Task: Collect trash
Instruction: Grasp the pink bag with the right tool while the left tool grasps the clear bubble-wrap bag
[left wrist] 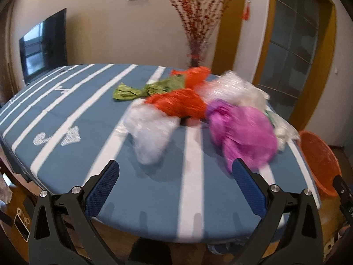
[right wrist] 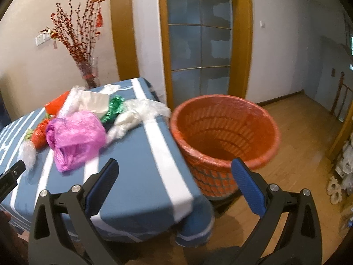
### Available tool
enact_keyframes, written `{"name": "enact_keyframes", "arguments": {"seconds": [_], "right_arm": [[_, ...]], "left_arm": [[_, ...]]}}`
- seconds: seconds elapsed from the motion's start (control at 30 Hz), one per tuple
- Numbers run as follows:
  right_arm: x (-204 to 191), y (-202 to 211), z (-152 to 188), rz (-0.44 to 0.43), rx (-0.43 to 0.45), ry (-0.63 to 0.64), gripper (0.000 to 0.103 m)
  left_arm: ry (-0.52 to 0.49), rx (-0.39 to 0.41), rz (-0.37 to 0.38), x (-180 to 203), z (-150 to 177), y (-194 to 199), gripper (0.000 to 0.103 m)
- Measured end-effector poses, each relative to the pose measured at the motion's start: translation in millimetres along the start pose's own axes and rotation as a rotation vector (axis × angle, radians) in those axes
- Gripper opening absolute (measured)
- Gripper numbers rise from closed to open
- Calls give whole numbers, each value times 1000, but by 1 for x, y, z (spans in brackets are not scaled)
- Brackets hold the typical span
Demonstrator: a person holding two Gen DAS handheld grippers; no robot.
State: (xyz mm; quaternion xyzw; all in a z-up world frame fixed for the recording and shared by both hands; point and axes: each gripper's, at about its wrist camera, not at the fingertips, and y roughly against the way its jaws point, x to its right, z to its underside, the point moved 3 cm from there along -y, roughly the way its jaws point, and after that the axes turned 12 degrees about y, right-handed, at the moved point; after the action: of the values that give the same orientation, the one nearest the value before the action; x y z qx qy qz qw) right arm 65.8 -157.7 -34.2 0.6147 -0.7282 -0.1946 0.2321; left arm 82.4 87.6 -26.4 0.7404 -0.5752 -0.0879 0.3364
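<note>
Since both your grippers are spread wide and empty, go for the pink bag [left wrist: 242, 130] on the table [left wrist: 88, 154]: it lies just ahead-right of your left gripper [left wrist: 175, 177], the orange basket [right wrist: 222, 132] before your right gripper [right wrist: 175, 176]

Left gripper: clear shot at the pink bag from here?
Probably yes. The left gripper is open and empty, and the pink bag lies just ahead of its right finger on the table, with nothing between them.

beige wall [left wrist: 106, 28], wall TV [left wrist: 44, 44], glass door w/ wood frame [right wrist: 199, 37], wood floor [right wrist: 304, 137]
</note>
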Motion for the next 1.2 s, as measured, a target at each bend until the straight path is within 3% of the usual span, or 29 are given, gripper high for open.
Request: {"name": "enact_keyframes", "arguments": {"seconds": [0.2,0.43,0.57,0.8,0.9,0.97,1.0,1.07,1.2], "right_arm": [[-39,-25,-27,-155,31,16,99],[-113,-50,-57,-355,48,88,98],[-152,-63,-66,-368,39,175,97],[-182,-94,-63,-346,-28,260,94],[-189,-101,-55,-357,-58,298,76],[-190,-102,-52,-368,-67,299,56],[-189,-102,-50,-378,-68,295,53],[-189,-103,-49,-397,-62,291,31],[-186,-93,-50,-429,-47,288,17]], "left_arm": [[36,25,-48,-23,-28,-18,101],[62,66,-97,-52,-53,-26,101],[62,75,-116,-65,-63,-32,101],[79,41,-121,-78,-69,-50,101],[86,22,-116,-80,-67,-56,101],[91,5,-98,-81,-66,-60,101],[91,-3,-88,-80,-65,-62,101],[88,-11,-76,-79,-63,-64,101],[78,-23,-49,-72,-62,-65,101]]}}
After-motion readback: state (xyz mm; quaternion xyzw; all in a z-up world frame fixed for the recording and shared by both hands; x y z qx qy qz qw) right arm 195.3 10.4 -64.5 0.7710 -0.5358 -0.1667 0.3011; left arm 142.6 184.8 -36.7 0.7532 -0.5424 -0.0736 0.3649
